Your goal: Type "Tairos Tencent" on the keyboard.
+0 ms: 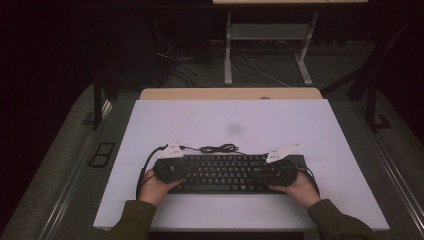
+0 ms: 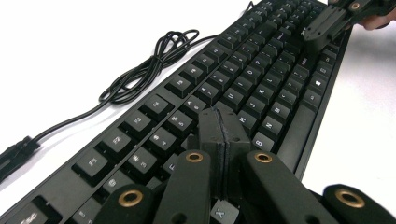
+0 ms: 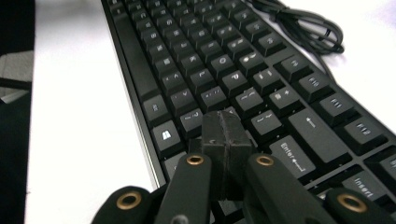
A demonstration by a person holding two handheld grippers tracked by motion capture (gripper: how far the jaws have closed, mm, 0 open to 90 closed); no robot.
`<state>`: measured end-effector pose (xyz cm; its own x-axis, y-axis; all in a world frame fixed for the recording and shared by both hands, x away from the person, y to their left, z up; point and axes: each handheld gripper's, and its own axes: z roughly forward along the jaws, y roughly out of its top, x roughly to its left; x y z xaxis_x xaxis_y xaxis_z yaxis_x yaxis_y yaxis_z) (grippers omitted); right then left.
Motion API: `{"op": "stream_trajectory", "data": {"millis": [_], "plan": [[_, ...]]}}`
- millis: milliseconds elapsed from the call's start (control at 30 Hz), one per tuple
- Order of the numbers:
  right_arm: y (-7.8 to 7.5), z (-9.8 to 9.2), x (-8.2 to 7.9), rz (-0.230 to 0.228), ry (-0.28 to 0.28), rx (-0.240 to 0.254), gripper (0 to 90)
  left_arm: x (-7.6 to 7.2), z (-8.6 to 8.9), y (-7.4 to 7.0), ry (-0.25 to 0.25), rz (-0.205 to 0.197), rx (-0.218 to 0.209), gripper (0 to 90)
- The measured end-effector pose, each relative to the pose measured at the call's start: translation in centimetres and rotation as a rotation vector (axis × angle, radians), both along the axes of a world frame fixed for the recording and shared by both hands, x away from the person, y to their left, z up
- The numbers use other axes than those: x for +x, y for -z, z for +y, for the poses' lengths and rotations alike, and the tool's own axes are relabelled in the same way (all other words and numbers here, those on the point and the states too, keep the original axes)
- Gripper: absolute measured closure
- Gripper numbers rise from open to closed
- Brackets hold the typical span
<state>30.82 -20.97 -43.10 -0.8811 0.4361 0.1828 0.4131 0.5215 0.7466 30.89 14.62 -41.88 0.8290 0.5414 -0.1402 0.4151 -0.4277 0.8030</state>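
From above we see both sleeves (image 1: 135, 220); left gripper (image 2: 218, 126) and right gripper (image 3: 226, 130), jaws shut and empty, over the keyboard (image 1: 220, 172), cable (image 2: 140, 70) at 11 o'clock
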Motion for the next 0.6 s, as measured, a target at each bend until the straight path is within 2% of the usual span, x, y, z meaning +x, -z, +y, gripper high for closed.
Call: {"op": "stream_trajectory", "data": {"millis": [200, 333, 467, 600], "plan": [[-0.2, -0.2, 0.1, -0.001, 0.003, 0.019, 89.4, -0.3, 0.4, 0.2, -0.010, 0.005, -0.006, 88.1], [-0.3, -0.3, 0.2, 0.003, 0.007, 0.038, 88.9, -0.5, 0.8, 0.4, -0.025, 0.002, -0.010, 80.3], [-0.4, -0.2, 0.4, 0.015, 0.020, 0.057, 79.1, -0.7, 1.2, 0.6, -0.047, 0.002, -0.020, 68.1], [-0.4, 0.1, 0.6, 0.019, 0.024, 0.079, 61.5, -0.9, 1.4, 0.8, -0.058, 0.015, -0.016, 56.9]]}}
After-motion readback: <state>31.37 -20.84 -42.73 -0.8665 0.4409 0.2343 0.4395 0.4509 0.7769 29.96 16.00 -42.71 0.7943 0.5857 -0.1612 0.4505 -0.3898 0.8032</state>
